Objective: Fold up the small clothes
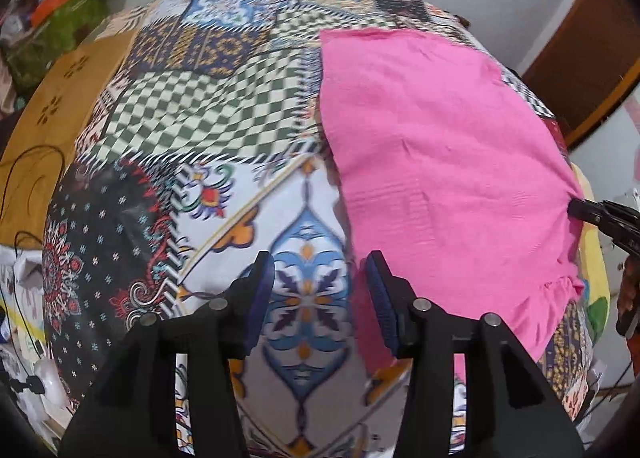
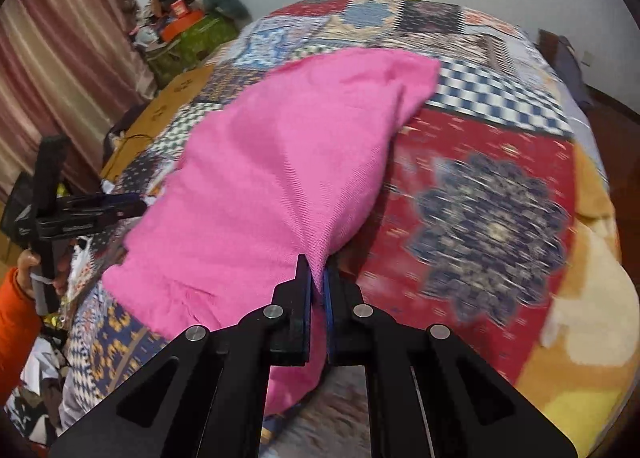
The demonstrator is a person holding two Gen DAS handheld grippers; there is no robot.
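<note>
- While the pink garment (image 1: 432, 146) lies mostly spread on the patchwork bedspread (image 1: 208, 110), nothing about it reads as a finished fold: in the left wrist view it is a broad single sheet with a ruffled hem at its near right corner, so I judge the task to be at its early stage
- Right tongs (image 2: 318, 278) are closed on a bunched edge of the pink garment (image 2: 280, 162); the cloth rises in a tent from the bed toward the pads, with creases running down into the pinch
- Left tongs (image 1: 320, 290) stand wide apart and hold nothing; they hover over the bedspread just beside the garment's near left edge, and in the right wrist view the same left tongs (image 2: 132, 206) reach in close to that side of the cloth, whether touching it I cannot tell
- Done so far, by my reading: the garment is laid out on the bed and one edge is secured and lifted
- Left to do, as a judgement: get the free tongs onto the opposite edge or corner, carry one side over the other, flatten, and repeat until the piece is compact
- Far corner of the garment sits flat and square in the left view but looks rolled under in the right view, so smoothing may be needed
- Motion blur on the bedspread (image 2: 500, 218) makes finer detail of the weave and seams unreadable
</note>
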